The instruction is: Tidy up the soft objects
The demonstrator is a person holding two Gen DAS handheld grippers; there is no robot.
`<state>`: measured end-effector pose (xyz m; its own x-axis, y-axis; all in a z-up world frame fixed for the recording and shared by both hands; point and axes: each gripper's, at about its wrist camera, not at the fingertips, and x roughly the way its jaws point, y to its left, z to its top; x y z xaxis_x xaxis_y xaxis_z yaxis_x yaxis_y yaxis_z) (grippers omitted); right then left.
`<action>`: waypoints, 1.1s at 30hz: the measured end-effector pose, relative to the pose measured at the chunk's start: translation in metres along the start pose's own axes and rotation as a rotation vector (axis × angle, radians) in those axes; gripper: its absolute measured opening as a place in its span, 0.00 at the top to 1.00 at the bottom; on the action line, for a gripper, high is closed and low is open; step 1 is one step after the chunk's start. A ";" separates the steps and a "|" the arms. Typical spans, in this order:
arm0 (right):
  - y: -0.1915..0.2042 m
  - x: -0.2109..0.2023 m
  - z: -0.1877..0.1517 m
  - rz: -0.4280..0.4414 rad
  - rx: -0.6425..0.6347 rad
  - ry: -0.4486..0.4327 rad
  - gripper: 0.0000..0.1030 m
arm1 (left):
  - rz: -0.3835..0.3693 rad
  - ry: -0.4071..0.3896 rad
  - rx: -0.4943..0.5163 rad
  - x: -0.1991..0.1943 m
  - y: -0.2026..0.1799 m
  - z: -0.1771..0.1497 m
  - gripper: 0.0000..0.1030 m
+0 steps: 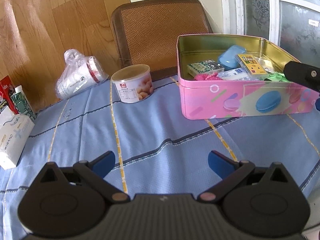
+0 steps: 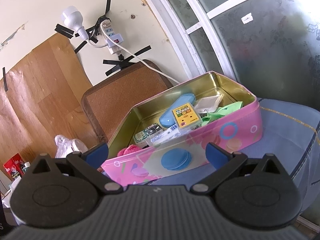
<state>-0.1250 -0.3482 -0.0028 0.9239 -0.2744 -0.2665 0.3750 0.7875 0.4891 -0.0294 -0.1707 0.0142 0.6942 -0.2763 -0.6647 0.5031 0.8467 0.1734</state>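
An open pink tin [image 1: 236, 102] [image 2: 200, 150] with macaron pictures stands on the blue tablecloth. Inside lie a pink fuzzy item [image 1: 206, 77] [image 2: 128, 151], a green soft piece [image 1: 277, 75] [image 2: 220, 113], a blue case [image 1: 231, 57] [image 2: 176, 110], a yellow card box [image 1: 252, 65] [image 2: 187, 116] and small cartons. My left gripper [image 1: 161, 163] hovers open over bare cloth, well short of the tin. My right gripper [image 2: 157, 154] is open in front of the tin's near wall, holding nothing; part of it shows in the left wrist view [image 1: 302, 75] over the tin's right side.
A round snack can [image 1: 133, 86] and a plastic bag of white cups [image 1: 80, 76] [image 2: 66, 146] sit left of the tin. A tissue pack [image 1: 12, 136] and cartons [image 1: 12, 98] lie at the left edge. A woven chair back [image 1: 162, 30] stands behind the table.
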 end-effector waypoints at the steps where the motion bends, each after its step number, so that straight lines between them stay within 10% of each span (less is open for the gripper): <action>1: 0.000 0.000 0.000 0.001 0.000 0.002 0.00 | -0.001 0.000 0.000 0.000 0.000 0.000 0.00; 33: 0.000 0.001 -0.002 0.004 0.005 0.010 0.00 | -0.032 0.010 -0.008 -0.003 -0.001 0.001 0.00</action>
<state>-0.1240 -0.3476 -0.0047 0.9246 -0.2662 -0.2727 0.3719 0.7858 0.4942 -0.0316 -0.1706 0.0170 0.6726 -0.2983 -0.6772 0.5203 0.8414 0.1461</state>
